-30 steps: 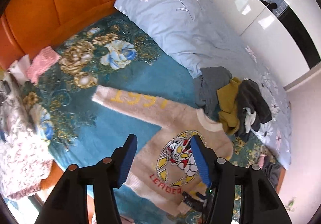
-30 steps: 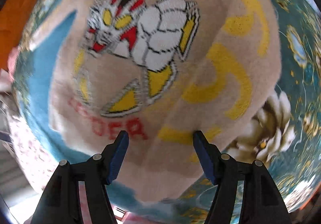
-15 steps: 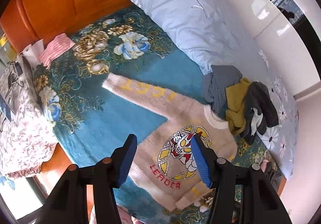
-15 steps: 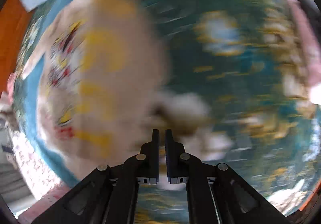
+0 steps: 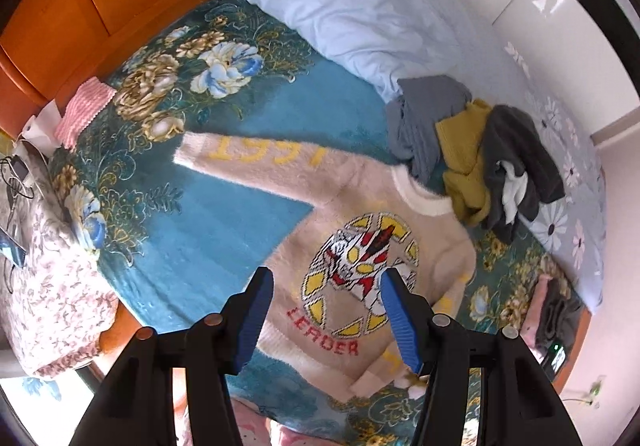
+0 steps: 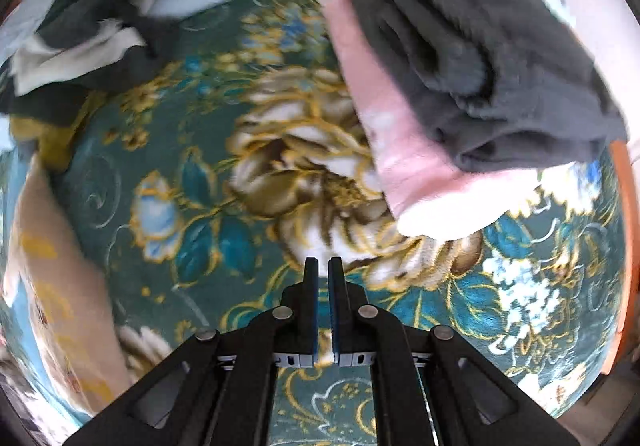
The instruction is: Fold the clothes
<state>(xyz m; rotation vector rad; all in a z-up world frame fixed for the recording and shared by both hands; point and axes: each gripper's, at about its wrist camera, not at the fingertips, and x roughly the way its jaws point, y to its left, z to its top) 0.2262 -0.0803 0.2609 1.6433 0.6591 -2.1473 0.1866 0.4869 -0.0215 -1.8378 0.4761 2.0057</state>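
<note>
Your left gripper (image 5: pixel 326 308) hovers wide open and empty right over the sweater (image 5: pixel 360 238), whose one spread sleeve (image 5: pixel 264 160) runs ahead and to the left across the blanket (image 5: pixel 224 214), while your right gripper (image 6: pixel 323 286), pinched shut on nothing visible, has the sweater off to its left.

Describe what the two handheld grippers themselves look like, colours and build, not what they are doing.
Both look alike. The left gripper has a black, angular frame with triangular cut-outs, round silver pivot pins on the linkage, and two jaws faced with ribbed blue pads. The right gripper has the same black frame and silver pins, with blue showing only along the pad edges and small grey blocks at the jaw bases. No cables, hands or sleeves show.
</note>
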